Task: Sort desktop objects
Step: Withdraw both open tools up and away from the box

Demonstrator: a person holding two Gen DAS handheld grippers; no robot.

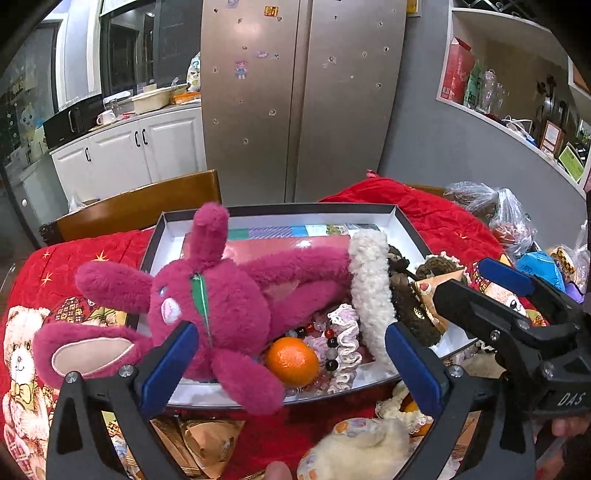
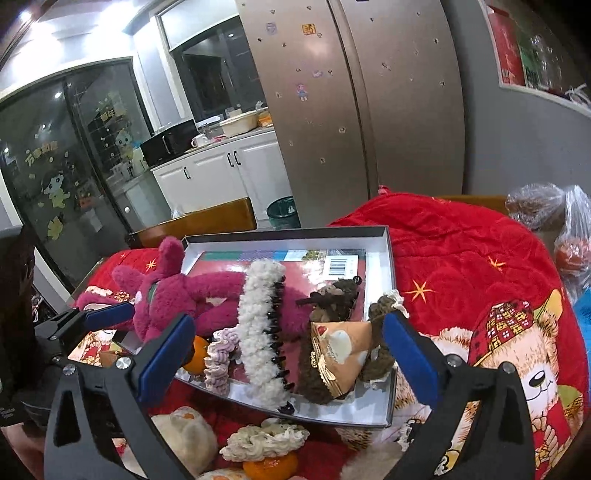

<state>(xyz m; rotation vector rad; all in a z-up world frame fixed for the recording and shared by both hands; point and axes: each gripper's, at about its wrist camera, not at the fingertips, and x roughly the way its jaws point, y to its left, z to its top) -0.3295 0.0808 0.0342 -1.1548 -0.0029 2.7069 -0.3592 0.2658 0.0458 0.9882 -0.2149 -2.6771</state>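
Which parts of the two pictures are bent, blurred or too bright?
Left wrist view: the fridge edges bow outward and the cream plush toy at the bottom is soft. Right wrist view: ceiling lights glare top left, and the corners go black.

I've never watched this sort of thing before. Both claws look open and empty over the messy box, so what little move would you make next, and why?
Probably ease the left gripper down onto the orange. It hangs open and empty, and the orange sits between its fingers, exposed in the box beside the pink plush.
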